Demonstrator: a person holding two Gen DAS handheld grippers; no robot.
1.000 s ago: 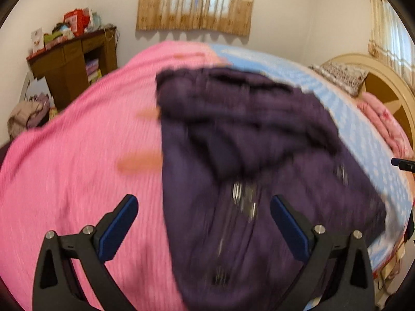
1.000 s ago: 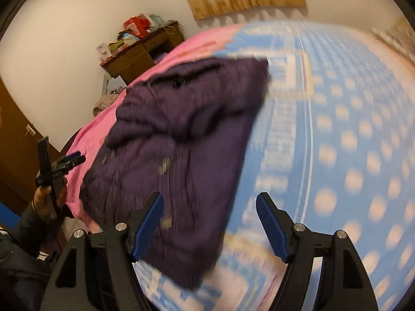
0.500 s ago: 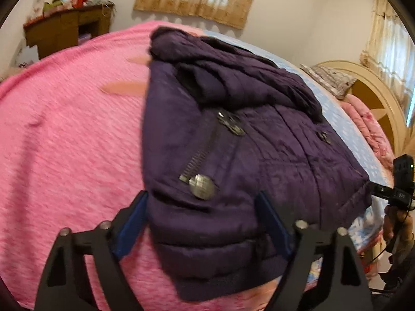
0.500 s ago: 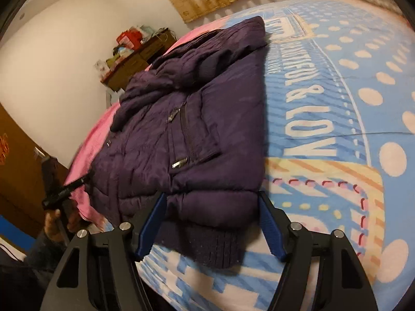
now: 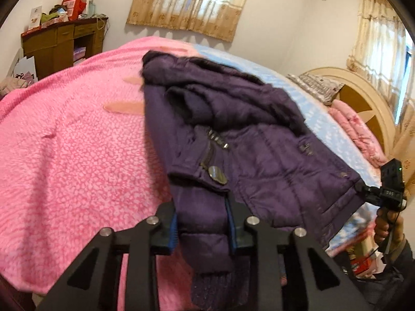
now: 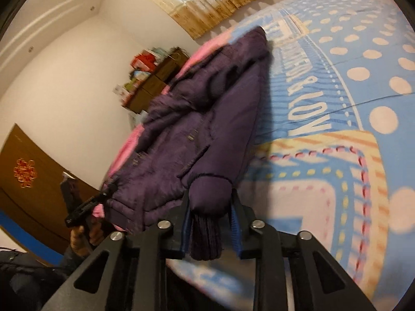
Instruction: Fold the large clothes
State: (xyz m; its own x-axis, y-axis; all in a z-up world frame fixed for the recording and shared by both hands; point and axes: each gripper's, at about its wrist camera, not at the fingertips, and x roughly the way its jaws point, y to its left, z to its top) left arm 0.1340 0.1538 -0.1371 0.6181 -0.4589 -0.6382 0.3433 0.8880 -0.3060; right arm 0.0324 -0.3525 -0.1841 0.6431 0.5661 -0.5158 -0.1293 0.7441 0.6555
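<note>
Purple jacket point(image 5: 249, 140) lies on the bed point(image 5: 77, 155), long axis running near to far. Left gripper point(image 5: 202, 223) jaws clamped on near-left hem corner; right gripper point(image 6: 211, 223) jaws clamped on near-right corner. Judgement: both corners carry toward far collar end.

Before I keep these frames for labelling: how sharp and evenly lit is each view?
Left wrist: purple jacket slightly soft, pink blanket evenly lit, curtains glow from window light, fisheye bends the edges. Right wrist: motion blur smears the blue blanket lettering; the jacket casts a dark shadow beside it.
</note>
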